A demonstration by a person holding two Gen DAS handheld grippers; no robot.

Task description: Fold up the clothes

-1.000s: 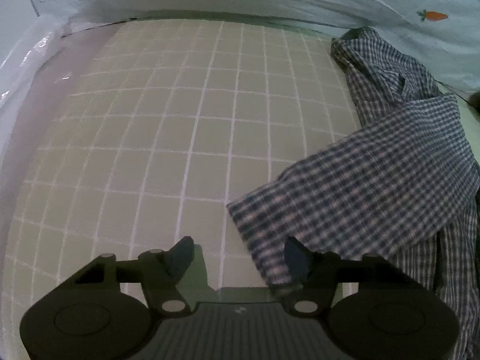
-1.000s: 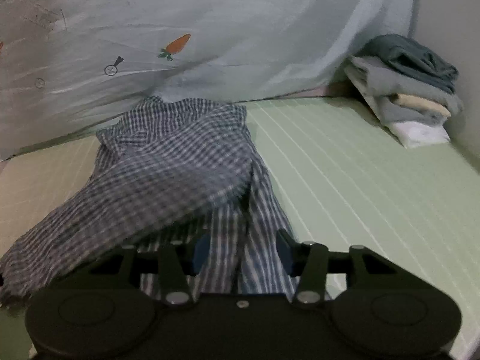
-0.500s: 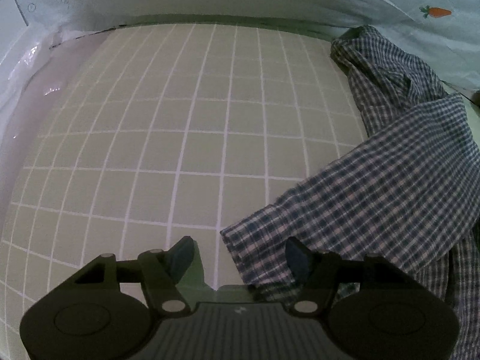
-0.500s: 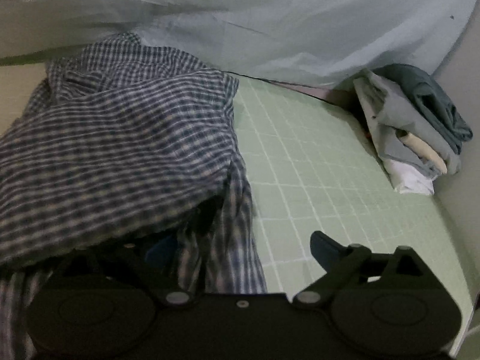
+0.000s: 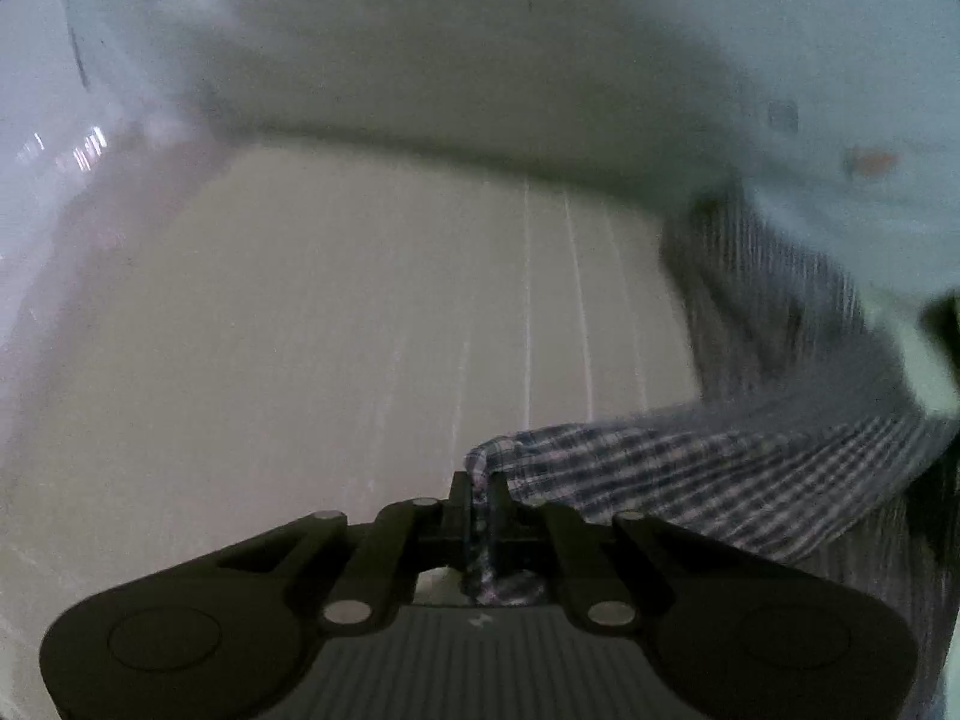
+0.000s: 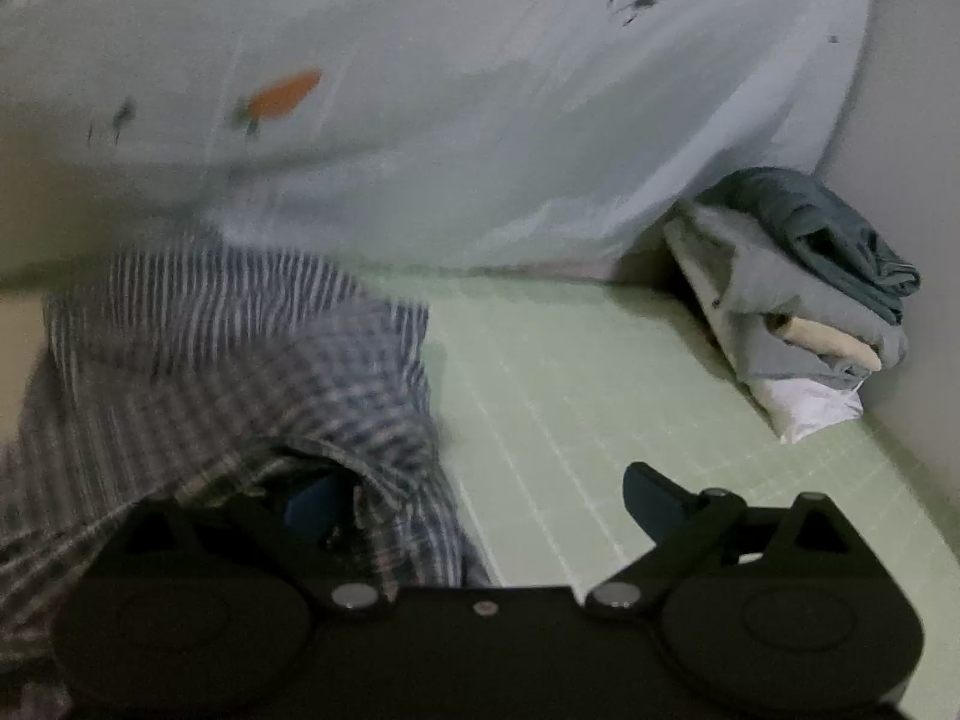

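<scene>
A blue-and-white checked shirt (image 5: pixel 750 468) lies crumpled on a pale green gridded mat (image 5: pixel 360 330). My left gripper (image 5: pixel 479 498) is shut on the shirt's near edge, and the cloth stretches away to the right from it. In the right wrist view the same shirt (image 6: pixel 240 372) fills the left side. My right gripper (image 6: pixel 480 507) is open wide. Its left finger (image 6: pixel 312 507) sits under a fold of the shirt and its right finger (image 6: pixel 651 495) is over the bare mat (image 6: pixel 600 396).
A light blue sheet with carrot prints (image 6: pixel 480 108) rises behind the mat. A stack of folded grey, beige and white clothes (image 6: pixel 804 300) sits at the back right by the wall. Both views are blurred by motion.
My left gripper has shut on the shirt's edge and pulled it taut. My right gripper has opened wide and pushed its left finger under the shirt.
</scene>
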